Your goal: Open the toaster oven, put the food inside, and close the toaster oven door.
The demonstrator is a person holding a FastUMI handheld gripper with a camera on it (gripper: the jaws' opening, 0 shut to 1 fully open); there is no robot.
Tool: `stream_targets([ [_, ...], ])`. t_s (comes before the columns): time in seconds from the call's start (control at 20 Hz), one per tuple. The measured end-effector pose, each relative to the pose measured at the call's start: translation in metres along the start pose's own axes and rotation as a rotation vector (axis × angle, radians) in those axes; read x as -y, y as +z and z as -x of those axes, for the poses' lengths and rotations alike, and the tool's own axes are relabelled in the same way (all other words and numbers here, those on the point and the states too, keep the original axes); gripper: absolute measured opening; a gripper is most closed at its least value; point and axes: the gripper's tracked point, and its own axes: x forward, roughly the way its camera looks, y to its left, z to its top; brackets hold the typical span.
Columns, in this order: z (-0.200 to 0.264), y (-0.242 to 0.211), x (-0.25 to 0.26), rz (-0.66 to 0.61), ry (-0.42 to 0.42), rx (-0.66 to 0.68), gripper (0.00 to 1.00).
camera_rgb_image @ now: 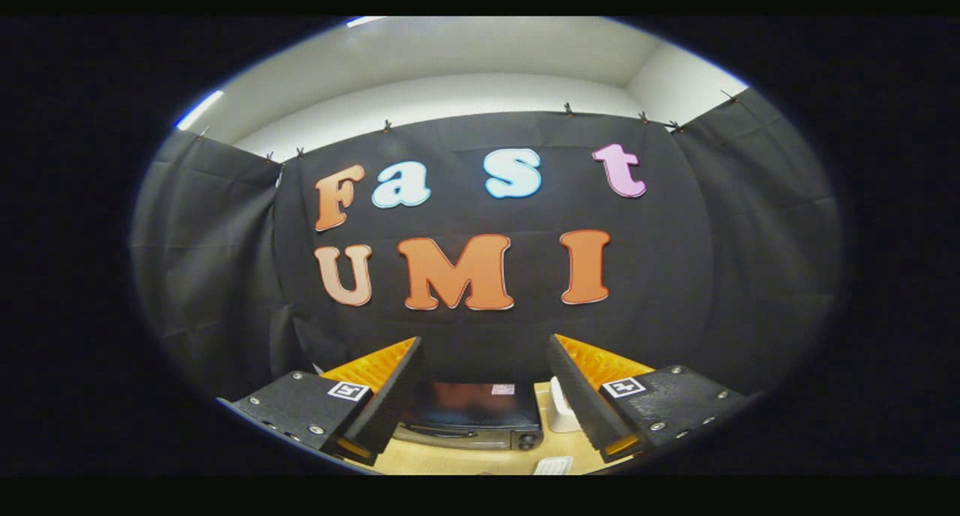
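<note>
Two fingers of the gripper [484,385] are seen at the bottom of the gripper view, spread wide apart with nothing held between them. The left finger [386,396] is faced with a dark textured pad on its inner side and backed by an orange ribbed panel [371,366]; a small square marker [349,391] is fixed on the black body behind it. No object is touched by either pad.

The toaster oven [472,418] is located in the gap between the fingers, ahead of and below the fingertips. It is viewed from above and from the front: a dark top surface, a small light sticker [502,389] near its rear right corner, and a front edge with a round knob [527,441] toward the right end. Whether the door is open or shut cannot be told at this angle. The oven stands on a light wooden table [450,460].

A small white object [561,415] stands on the table just beside the right of the oven, partly hidden by the right finger; what it is cannot be told. A flat white item [553,466] lies on the table nearer the camera.

The right finger [581,396] is built like the left, with a dark pad, an orange ribbed panel [604,366] and a square marker [624,387].
</note>
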Motion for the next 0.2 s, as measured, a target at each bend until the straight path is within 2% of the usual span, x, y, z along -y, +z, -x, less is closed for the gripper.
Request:
stream_targets([
  [0.2,0.01,0.02,0.001,0.022,-0.001,0.046,0.97],
])
